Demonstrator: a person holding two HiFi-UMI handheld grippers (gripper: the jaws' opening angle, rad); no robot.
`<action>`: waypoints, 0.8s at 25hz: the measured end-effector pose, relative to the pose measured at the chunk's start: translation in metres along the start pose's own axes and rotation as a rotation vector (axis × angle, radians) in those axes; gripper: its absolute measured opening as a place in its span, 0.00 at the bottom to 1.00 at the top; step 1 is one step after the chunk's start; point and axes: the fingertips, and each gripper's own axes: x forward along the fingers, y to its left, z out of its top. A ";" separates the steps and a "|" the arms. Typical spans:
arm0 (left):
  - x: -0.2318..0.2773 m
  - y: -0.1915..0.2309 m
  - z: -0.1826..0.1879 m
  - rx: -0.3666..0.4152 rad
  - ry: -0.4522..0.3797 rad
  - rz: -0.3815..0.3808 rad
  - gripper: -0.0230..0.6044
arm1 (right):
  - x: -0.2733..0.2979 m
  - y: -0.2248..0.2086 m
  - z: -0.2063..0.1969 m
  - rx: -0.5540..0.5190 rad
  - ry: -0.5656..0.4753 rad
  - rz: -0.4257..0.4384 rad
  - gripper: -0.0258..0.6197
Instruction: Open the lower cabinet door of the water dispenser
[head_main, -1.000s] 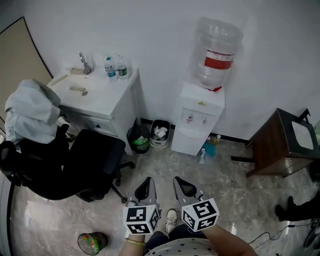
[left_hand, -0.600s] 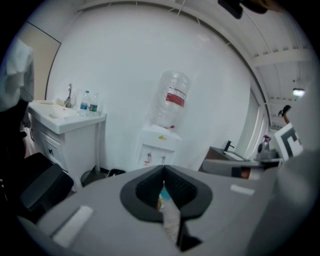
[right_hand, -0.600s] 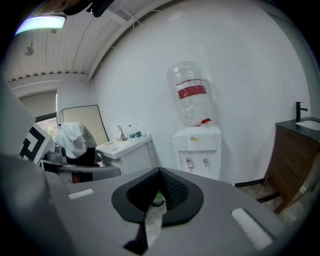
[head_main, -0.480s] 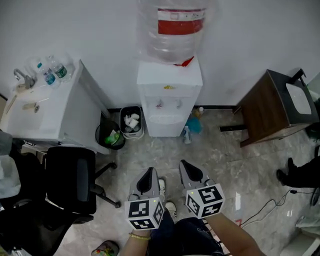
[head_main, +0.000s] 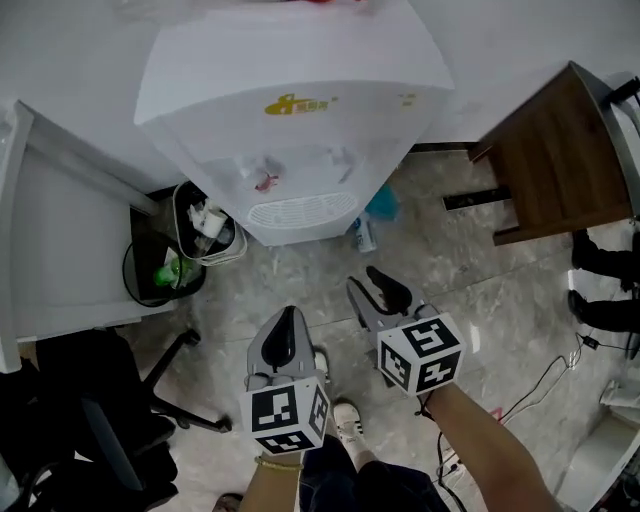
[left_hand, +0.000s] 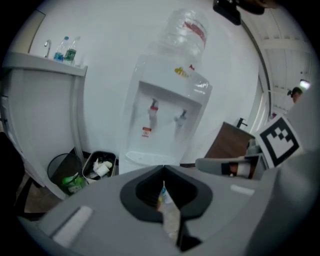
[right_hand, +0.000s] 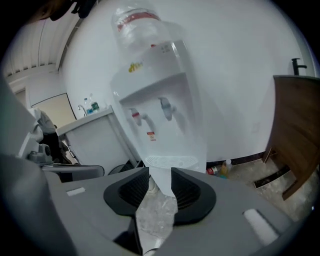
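The person is closing in on the white plastic water dispenser (head_main: 295, 120): a second ago it was showing small and far off, and now it is filling the top of the head view. The left gripper (head_main: 287, 335) is keeping its jaws together, empty. The right gripper (head_main: 380, 290) is opening its jaws, with nothing between them. The dispenser's lower front (right_hand: 161, 179), where the cabinet door should be, is lying just ahead and untouched, so the reach is probably only beginning.

The grey marbled floor (head_main: 470, 270) carries the water dispenser (head_main: 300, 110). A white basket (head_main: 205, 235) and a black bin (head_main: 160, 275) (both hold rubbish) stand just beside it. A bottle (head_main: 365, 235) lies at its foot, with a wooden table (head_main: 560, 160) and a black office chair (head_main: 90, 440) nearby.
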 end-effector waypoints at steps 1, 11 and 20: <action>0.016 0.004 -0.012 0.003 0.012 -0.006 0.05 | 0.019 -0.011 -0.010 -0.005 0.011 -0.006 0.26; 0.116 0.023 -0.090 0.086 0.146 -0.090 0.05 | 0.161 -0.125 -0.069 -0.120 0.029 -0.116 0.48; 0.123 0.041 -0.111 0.078 0.168 -0.108 0.05 | 0.211 -0.156 -0.080 -0.262 0.070 -0.092 0.51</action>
